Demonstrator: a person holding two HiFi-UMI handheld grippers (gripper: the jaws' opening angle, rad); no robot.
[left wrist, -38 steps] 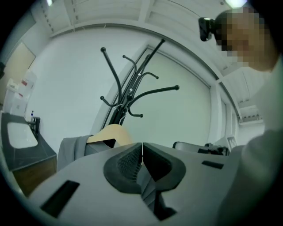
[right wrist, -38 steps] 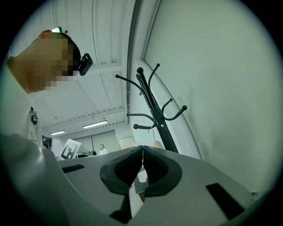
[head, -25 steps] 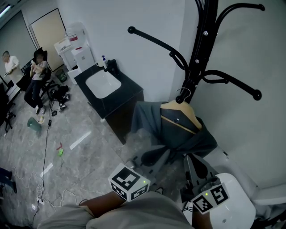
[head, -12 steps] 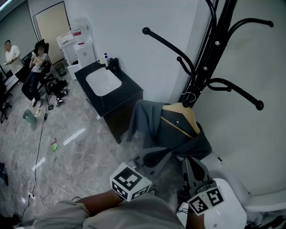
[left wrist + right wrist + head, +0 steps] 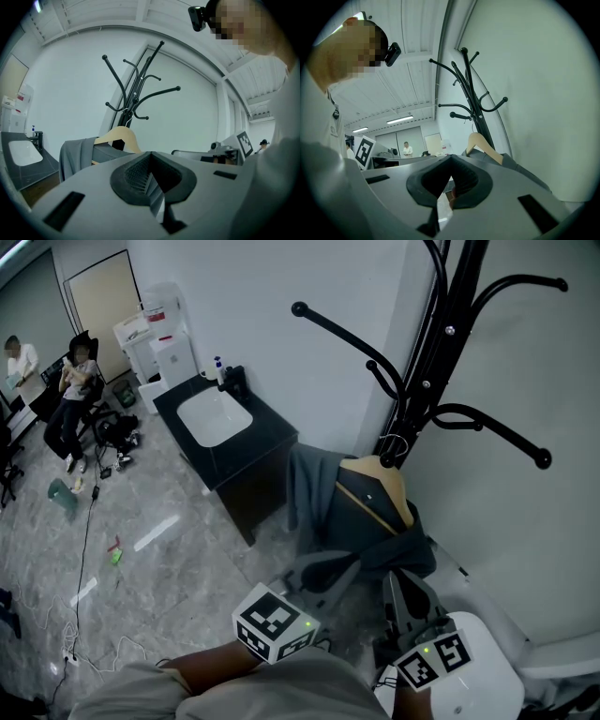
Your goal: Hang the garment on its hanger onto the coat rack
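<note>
Garment on its hanger sits low against the coat rack (hook at the pole); below the rack, left gripper and right gripper both clench its grey cloth.

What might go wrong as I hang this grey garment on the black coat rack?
1. The hook of the wooden hanger is close to the coat rack pole, but I cannot tell whether it is over an arm; releasing now may drop it.
2. The left gripper pinches only the garment, so the fabric may slide off the hanger.
</note>
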